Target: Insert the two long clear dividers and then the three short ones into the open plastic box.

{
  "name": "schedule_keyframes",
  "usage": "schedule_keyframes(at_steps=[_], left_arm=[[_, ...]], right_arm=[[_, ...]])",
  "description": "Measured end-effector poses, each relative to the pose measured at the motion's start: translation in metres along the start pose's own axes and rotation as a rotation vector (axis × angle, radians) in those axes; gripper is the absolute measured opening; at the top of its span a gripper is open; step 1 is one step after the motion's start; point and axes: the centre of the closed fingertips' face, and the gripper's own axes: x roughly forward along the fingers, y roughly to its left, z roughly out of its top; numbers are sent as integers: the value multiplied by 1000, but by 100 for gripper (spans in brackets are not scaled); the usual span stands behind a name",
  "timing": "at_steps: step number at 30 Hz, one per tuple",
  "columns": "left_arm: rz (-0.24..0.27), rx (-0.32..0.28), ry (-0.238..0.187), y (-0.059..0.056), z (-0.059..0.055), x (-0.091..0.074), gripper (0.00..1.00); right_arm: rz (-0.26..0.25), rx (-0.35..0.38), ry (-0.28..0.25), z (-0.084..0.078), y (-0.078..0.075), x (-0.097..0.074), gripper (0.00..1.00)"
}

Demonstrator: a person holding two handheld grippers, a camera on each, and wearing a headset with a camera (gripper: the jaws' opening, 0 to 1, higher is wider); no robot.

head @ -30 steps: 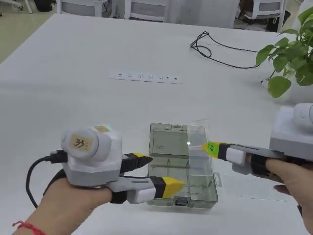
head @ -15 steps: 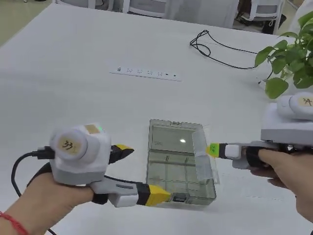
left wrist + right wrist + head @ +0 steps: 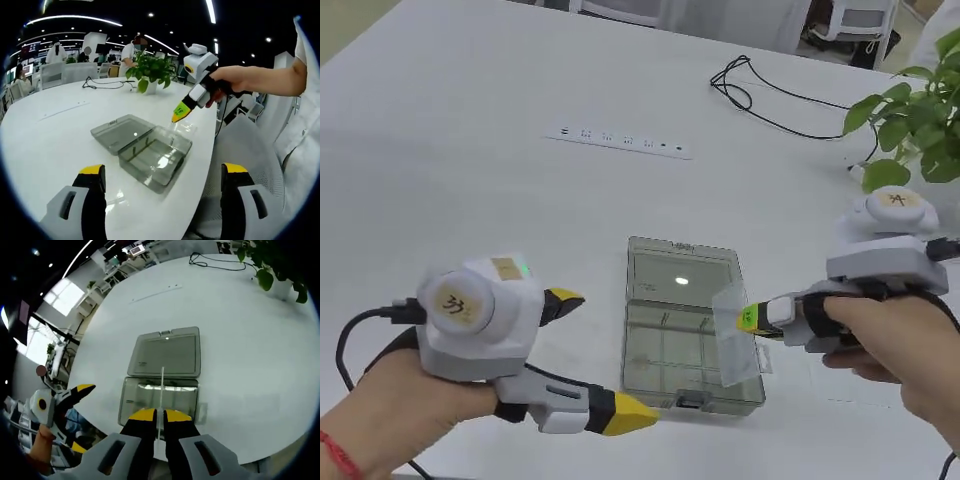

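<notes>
- Right gripper [image 3: 748, 318] is at the right edge of the plastic box [image 3: 692, 404], its fingers pinching a clear divider [image 3: 735, 338].
- The divider hangs tilted over the right part of the box's tray; I cannot tell whether it touches it.
- The box lies open on the white desk [image 3: 470, 190], with its lid [image 3: 680, 270] flat on the far side.
- Left gripper [image 3: 605, 356] hovers just left of the box's front, fingers spread wide and holding nothing.
- Beyond the box lies a power strip [image 3: 620, 142], and a plant [image 3: 910, 110] stands far to the box's right.

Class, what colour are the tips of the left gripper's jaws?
Yellow on the left gripper, clearest in its own view.
</notes>
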Motion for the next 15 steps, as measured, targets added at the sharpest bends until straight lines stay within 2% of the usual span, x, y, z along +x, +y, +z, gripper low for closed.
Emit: schedule_keyframes(at_steps=[2,7,15], left_arm=[[-4,0,-9,0,1,-1,97],[-11,-3,-18,-1,1,-2,96],[-21,-7,-18,-3,-2,-2,98]], right_arm=[[-29,-5,16,-3,-4,2,7],[-39,15,35,-3,-13,6,7],[-52,33,42,-12,-7,12,7]])
